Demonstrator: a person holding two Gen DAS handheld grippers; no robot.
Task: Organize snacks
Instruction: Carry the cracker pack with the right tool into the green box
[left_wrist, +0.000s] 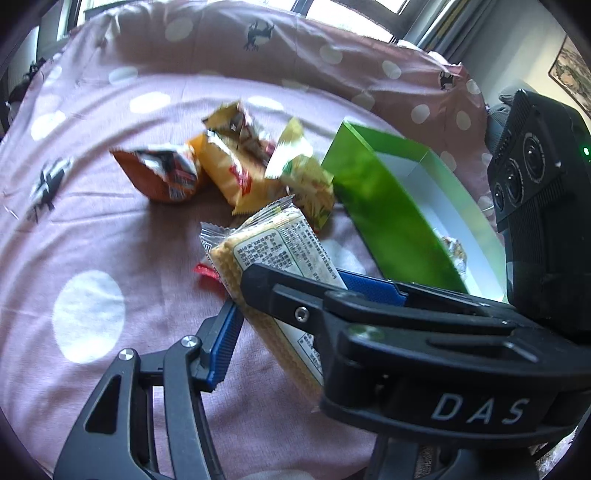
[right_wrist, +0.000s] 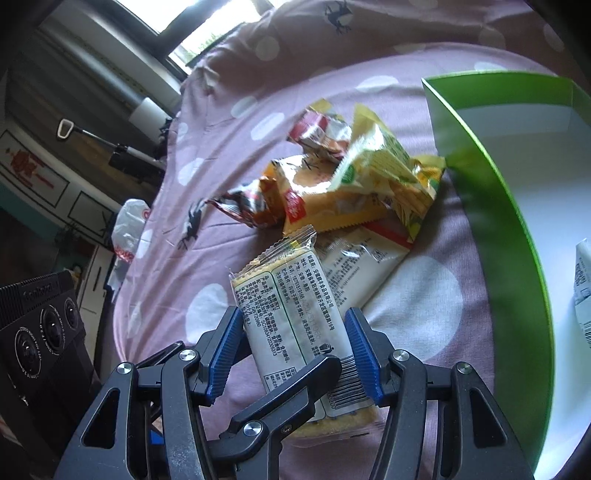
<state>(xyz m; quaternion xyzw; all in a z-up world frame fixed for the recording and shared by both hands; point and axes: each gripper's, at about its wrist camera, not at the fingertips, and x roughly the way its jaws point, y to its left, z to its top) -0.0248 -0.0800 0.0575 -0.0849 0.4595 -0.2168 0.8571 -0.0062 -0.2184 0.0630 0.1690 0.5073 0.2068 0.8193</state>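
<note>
Step in hand: transfer of one snack to the box.

Left wrist view: the cracker packet (left_wrist: 273, 251) sits at frame centre, raised off the dotted pink cover (left_wrist: 110, 240). The right gripper (left_wrist: 310, 280) enters from the lower right and crosses over the packet. Of the left gripper (left_wrist: 280, 332), only one blue pad (left_wrist: 221, 343) shows, just beside the packet's edge. Its other finger is hidden, so its opening cannot be told. The green box (left_wrist: 369, 192) stands open at centre right, just beside the packet.

Count in this view:
- one green box
- one snack inside it (left_wrist: 456, 251)
- four loose packets in a cluster at upper centre: brown-red (left_wrist: 162, 173), orange (left_wrist: 229, 173), yellow-brown (left_wrist: 236, 125), yellow-green (left_wrist: 303, 173)
- one red-edged packet (left_wrist: 207, 271) partly under the held one

Right wrist view: the right gripper (right_wrist: 295, 350) is closed about halfway. Both blue pads (right_wrist: 225, 350) press the long sides of the cracker packet (right_wrist: 291, 314) at lower centre. One black finger of the left gripper lies across the packet's near end. The box wall (right_wrist: 509, 229) fills the right of the frame.

The count agrees: six packets outside the box, including the held one, and one inside.

Next move, as judged: swing the packet right, over the green wall, then spread the pads above the white floor. The other gripper's finger must clear the packet first
</note>
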